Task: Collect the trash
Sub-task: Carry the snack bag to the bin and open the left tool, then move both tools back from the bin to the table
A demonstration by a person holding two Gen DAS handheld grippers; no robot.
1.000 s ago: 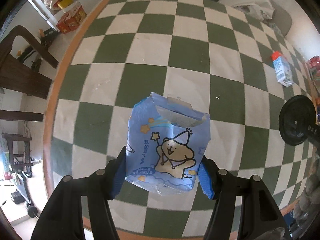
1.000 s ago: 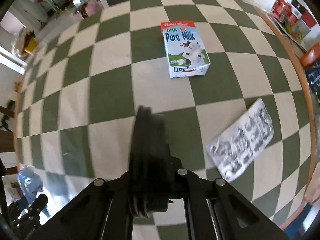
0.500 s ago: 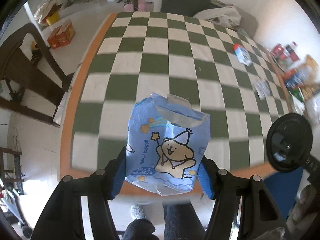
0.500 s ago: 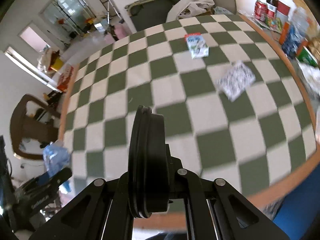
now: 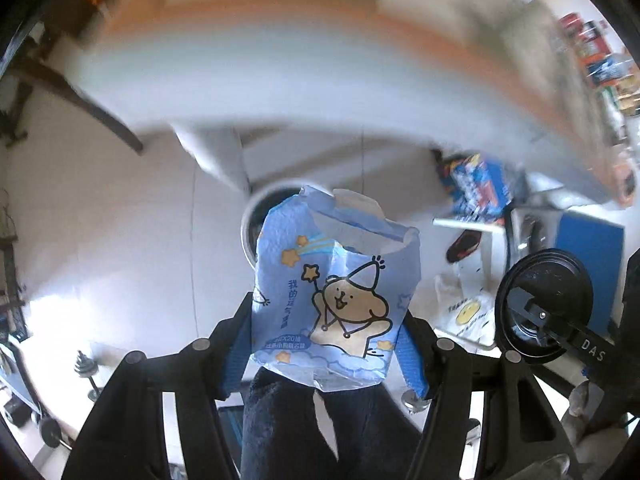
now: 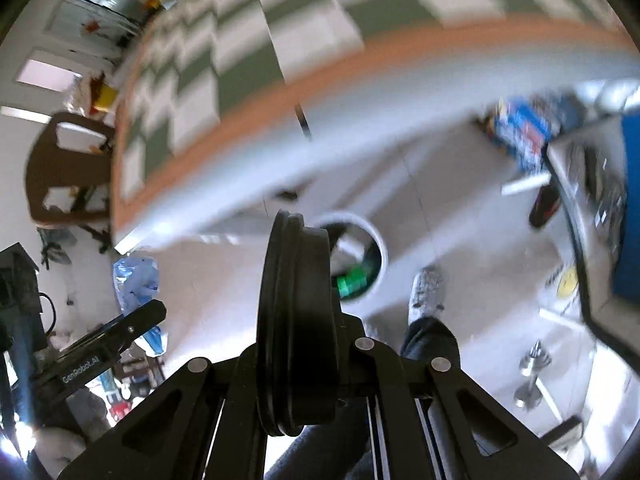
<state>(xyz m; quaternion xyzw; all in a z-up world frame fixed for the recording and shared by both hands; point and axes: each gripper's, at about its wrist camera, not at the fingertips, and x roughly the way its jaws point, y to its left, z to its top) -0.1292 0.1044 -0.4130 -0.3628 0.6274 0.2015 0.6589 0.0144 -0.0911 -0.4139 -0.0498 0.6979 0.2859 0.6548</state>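
A pale tiled floor (image 5: 120, 240) fills both views, with the blurred orange-edged table (image 6: 248, 120) and its green-and-white checks arching across the top. Nearest in the left wrist view, the left hand-held gripper (image 5: 324, 344) clenches a crumpled blue tissue packet (image 5: 332, 296) printed with a cartoon bear between its blue pads, above the person's dark trouser leg (image 5: 320, 432); beyond the packet a white round bin (image 5: 250, 224) stands on the floor, mostly hidden behind it. The right wrist view shows what the left hides: the bin's open mouth (image 6: 376, 248) with something green inside, and a grey shoe (image 6: 428, 292) beside it. There the right hand-held gripper (image 6: 296, 360) grasps a black round lid (image 6: 296, 320) edge-on, its fingers pressed tight; the left view shows that lid's flat face (image 5: 544, 304).
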